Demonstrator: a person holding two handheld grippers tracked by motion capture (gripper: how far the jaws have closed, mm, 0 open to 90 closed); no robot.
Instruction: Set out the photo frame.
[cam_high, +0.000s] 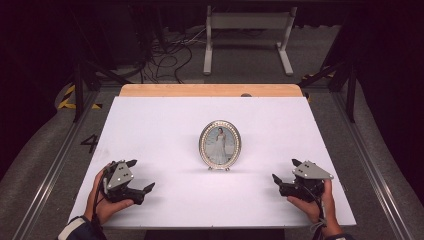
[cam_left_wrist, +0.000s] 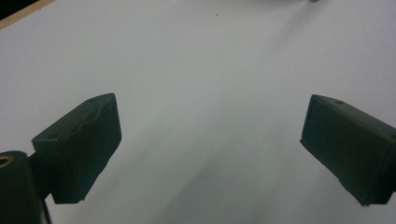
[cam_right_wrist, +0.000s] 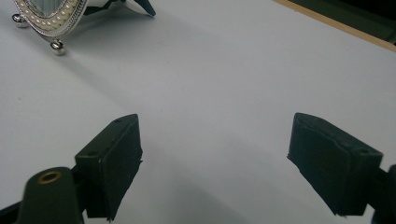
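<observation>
An oval silver picture frame (cam_high: 220, 144) with a pearl-like rim stands upright on small ball feet at the middle of the white table (cam_high: 165, 120). Its photo faces me. The frame's lower rim and one foot (cam_right_wrist: 48, 18) appear at the top left of the right gripper view. My left gripper (cam_high: 140, 176) rests near the front left, open, with nothing between its jaws (cam_left_wrist: 210, 135). My right gripper (cam_high: 285, 171) sits near the front right, open and empty too (cam_right_wrist: 215, 154). Both are well apart from the frame.
The white sheet covers a wooden tabletop whose far edge (cam_high: 210, 90) shows as a tan strip. Beyond it on the floor are cables (cam_high: 170, 55) and a white stand (cam_high: 248, 35). Metal rails (cam_high: 370, 170) run along both sides.
</observation>
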